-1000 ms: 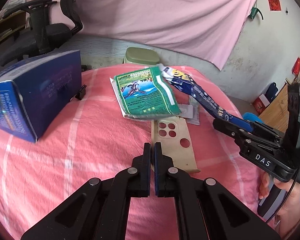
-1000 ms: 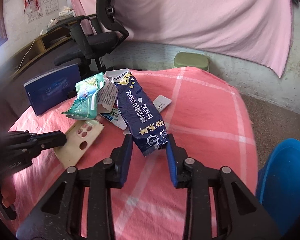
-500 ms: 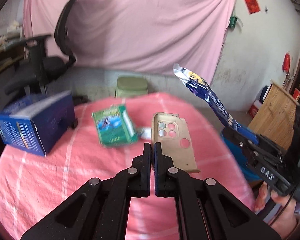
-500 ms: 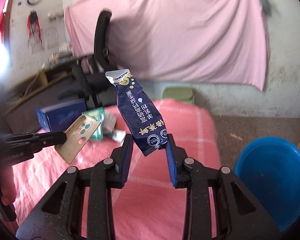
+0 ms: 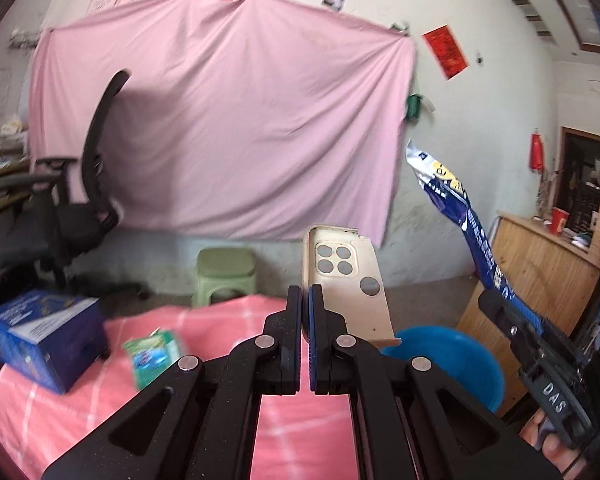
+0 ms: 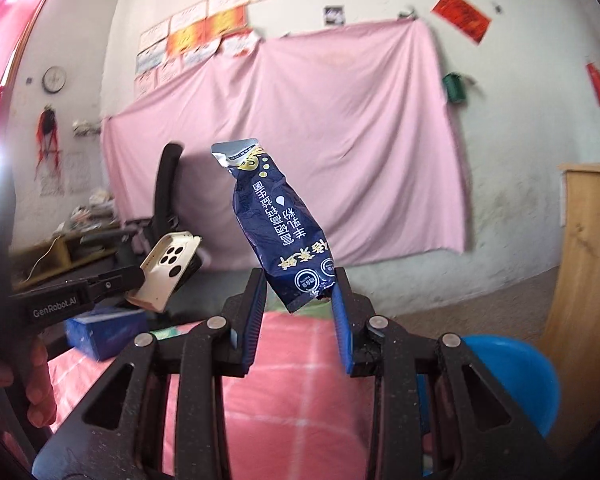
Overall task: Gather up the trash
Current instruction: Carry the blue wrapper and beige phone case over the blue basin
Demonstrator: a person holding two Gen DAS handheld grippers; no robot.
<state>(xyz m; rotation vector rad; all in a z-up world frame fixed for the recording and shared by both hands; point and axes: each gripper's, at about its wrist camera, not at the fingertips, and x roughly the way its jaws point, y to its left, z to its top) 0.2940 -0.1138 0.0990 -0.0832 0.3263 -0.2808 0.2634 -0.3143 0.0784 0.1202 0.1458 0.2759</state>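
Left wrist view: the left gripper (image 5: 306, 300) occupies the lower centre of the frame, its jaws pressed together on the bottom edge of a beige plastic phone case with round camera cut-outs (image 5: 346, 276), which stands upright just right of centre. At the right edge the right gripper (image 5: 512, 312) clamps a dark blue foil snack wrapper with gold print (image 5: 456, 208) that rises toward the upper right. A round blue plastic basin (image 5: 452, 360) sits on the floor at lower right, below both held items. At lower left a desk covered in a pink checked cloth (image 5: 100, 392) carries a dark blue cardboard box (image 5: 44, 340) and a green printed packet (image 5: 152, 356), near each other but apart. A green plastic stool (image 5: 226, 272) stands behind the desk at centre, and a black office chair (image 5: 80, 208) is at mid left before a pink sheet hung on the wall (image 5: 228, 128).

Right wrist view: the right gripper's (image 6: 300, 296) jaws stand partly apart with the wrapper's (image 6: 280, 224) lower end gripped between them, the wrapper tilting up and left. At mid left the left gripper (image 6: 134, 278) holds the phone case (image 6: 168, 272), tilted. A hand (image 6: 28, 372) is visible at the lower left edge. The basin (image 6: 508, 376) lies at lower right, the box (image 6: 104, 330) at lower left.
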